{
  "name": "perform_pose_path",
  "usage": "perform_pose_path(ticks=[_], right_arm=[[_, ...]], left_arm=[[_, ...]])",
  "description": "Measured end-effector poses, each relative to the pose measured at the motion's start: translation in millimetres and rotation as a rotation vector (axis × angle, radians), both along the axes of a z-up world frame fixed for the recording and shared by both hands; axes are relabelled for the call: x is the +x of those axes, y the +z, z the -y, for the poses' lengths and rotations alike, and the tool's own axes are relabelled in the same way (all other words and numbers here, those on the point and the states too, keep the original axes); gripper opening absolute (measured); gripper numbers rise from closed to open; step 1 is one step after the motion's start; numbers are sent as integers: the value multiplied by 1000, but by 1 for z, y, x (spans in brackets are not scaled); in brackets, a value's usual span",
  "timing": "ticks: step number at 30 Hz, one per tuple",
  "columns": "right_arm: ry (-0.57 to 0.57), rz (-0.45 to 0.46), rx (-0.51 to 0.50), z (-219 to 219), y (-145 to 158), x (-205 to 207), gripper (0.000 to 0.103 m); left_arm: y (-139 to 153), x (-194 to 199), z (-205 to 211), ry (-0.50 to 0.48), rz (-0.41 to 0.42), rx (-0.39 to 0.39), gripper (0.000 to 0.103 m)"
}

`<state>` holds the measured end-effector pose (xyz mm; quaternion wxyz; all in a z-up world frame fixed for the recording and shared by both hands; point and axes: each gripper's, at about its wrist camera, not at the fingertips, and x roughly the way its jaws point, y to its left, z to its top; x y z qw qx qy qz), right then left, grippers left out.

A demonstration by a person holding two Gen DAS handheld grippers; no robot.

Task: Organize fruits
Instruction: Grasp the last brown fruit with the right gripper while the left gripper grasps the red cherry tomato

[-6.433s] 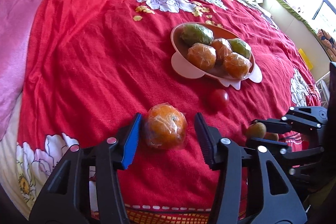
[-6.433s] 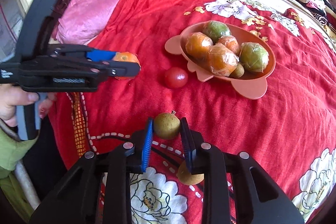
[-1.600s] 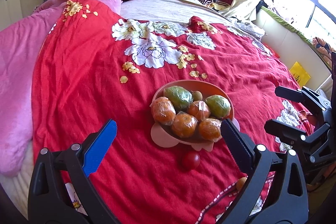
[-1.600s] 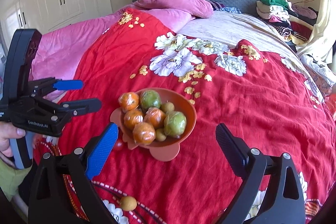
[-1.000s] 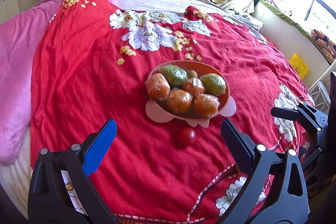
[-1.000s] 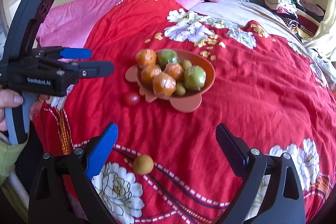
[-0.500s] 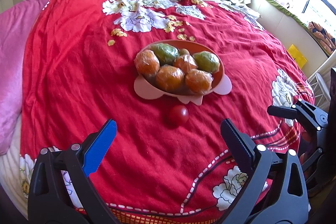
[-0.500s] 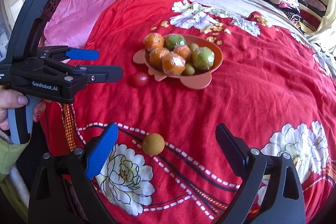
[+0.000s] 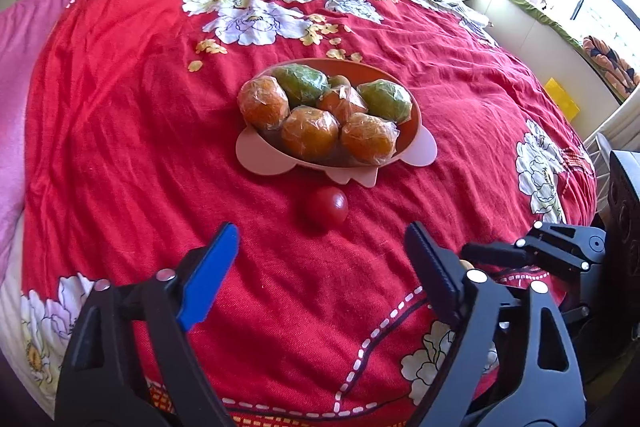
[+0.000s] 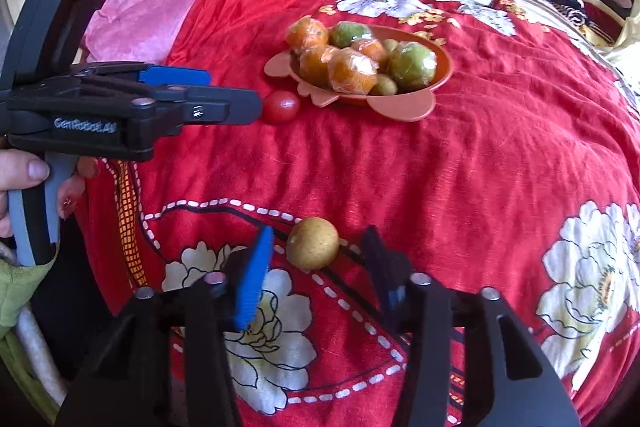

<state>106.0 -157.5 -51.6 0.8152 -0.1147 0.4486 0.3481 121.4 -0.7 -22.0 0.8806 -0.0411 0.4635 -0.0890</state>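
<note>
Right wrist view alone shows us the brown fruit (image 10: pixel 313 243) between our spread right gripper (image 10: pixel 318 261); our left gripper (image 9: pixel 322 263), also spread, hides it.

We can see only a tiny bit of the small round tan fruit (image 9: pixel 465 264) in the left wrist view, because the black finger (image 9: pixel 434 273) covers most of it. In the orange plastic bowl (image 9: pixel 412 129), a little brown-green fruit (image 9: pixel 339 81) peeks out behind the wrapped ones. The person's hand (image 10: pixel 24 183) is cut off by the right wrist view's edge.
</note>
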Motion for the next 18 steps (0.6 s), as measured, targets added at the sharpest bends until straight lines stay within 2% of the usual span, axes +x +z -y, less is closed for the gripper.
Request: perform_pose_path(ticks=[4,11,12,17,18], right_arm=[[4,-9,3,1,-3,1,25],[3,-31,41,9,3,1,25],[0,-29,43,10,4,1,25],[-12,-30,63,16,9,3,25],[-15,-30,65,17,10,4,25]], left_arm=[[-5,6,1,-9,-17,-17,60],[-20,20,12,-43,-54,-20,42],[-23,22,13,-46,-57,-23,36],[-30,32,11,-42,-62,-17,29],[-30,34,10,-41,-59,-14,25]])
